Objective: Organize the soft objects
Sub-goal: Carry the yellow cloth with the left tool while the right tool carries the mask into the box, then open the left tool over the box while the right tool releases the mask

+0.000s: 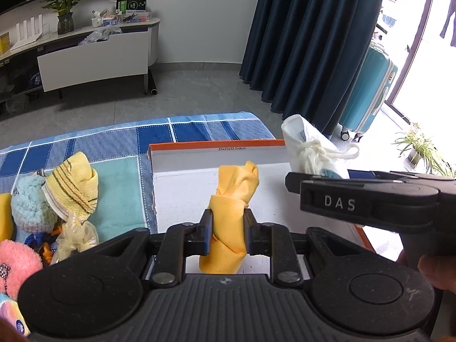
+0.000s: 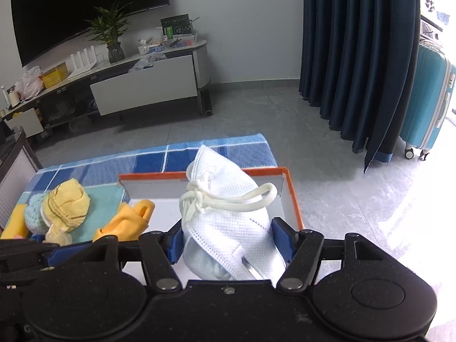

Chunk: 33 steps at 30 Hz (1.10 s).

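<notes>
**Two grippers, two soft loads over the box**

The left gripper (image 1: 227,235) has its jaws clamped tight on a rolled yellow cloth (image 1: 231,216), which stands upright between the blue pads and pokes out both above and below them. It hangs over the near part of the white-floored box (image 1: 219,154), an orange-edged cardboard tray sitting on the blue checked cloth (image 1: 119,139) that covers the table.

Over on the right, the right gripper (image 2: 228,240) has its jaws spread wide around a white mesh face mask (image 2: 228,199) with its cream ear loops knotted in front. Both blue pads sit against the mask's sides, so it is gripped, though only broadly. In the left wrist view the mask shows above the right gripper's black body, at the box's far right corner.

Outside the box, on the left of the table, waits a heap of soft things: a striped yellow towel (image 1: 75,188), a pale blue fluffy ball (image 1: 32,208), a pink plush piece (image 1: 17,265) and a crumpled pale yellow bag (image 1: 75,236), all bunched together and touching.

Far behind stand a dark blue curtain (image 1: 310,40), a turquoise suitcase (image 1: 370,91) just right of it, and a low white cabinet (image 1: 94,59) with a potted plant (image 1: 64,5) on top.
</notes>
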Tool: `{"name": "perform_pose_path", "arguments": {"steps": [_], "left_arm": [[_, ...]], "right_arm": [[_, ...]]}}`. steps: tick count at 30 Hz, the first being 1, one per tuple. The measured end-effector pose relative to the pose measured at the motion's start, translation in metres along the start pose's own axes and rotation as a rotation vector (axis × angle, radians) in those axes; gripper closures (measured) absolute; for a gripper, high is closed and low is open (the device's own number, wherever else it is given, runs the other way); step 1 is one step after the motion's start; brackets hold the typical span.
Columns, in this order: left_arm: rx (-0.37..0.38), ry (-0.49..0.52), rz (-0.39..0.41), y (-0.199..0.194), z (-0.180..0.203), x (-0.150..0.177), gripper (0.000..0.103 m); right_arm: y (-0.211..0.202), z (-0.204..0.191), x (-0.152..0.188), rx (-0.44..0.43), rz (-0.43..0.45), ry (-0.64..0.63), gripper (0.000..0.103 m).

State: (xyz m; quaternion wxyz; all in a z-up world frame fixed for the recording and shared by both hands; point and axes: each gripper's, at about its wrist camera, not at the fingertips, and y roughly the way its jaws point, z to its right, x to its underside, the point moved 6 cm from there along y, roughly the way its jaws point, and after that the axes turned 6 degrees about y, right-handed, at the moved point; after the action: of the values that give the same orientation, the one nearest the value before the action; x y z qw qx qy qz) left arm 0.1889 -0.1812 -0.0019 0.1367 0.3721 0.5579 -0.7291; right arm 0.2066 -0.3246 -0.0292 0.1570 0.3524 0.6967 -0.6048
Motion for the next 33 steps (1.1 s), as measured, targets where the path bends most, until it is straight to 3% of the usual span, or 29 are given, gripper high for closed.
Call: {"name": "perform_pose_path", "arguments": {"steps": [6,15,16,17,18,24,33], "left_arm": [[0.005,-0.002,-0.007,0.011,0.004,-0.004,0.079],[0.021,-0.003,-0.036,0.027,0.011,-0.003,0.077],[0.029,-0.005,-0.043,0.028,0.013,-0.002,0.071],[0.035,-0.009,-0.047,0.027,0.014,-0.001,0.056],[0.034,-0.010,-0.039,0.025,0.014,-0.001,0.052],[-0.004,-0.022,-0.038,0.009,0.007,0.000,0.048],[-0.123,-0.013,-0.035,-0.022,-0.008,0.008,0.023]], "right_arm": [[0.004,0.010,-0.006,-0.014,0.013,0.024,0.023],[-0.027,0.031,-0.004,-0.019,0.076,0.082,0.020],[-0.030,0.031,-0.004,-0.011,0.086,0.080,0.020],[-0.034,0.032,-0.003,-0.006,0.096,0.077,0.020],[-0.036,0.032,-0.002,-0.003,0.100,0.079,0.020],[-0.051,0.028,0.003,-0.028,0.102,0.086,0.020],[-0.067,0.013,0.017,-0.044,0.086,0.069,0.020]]}}
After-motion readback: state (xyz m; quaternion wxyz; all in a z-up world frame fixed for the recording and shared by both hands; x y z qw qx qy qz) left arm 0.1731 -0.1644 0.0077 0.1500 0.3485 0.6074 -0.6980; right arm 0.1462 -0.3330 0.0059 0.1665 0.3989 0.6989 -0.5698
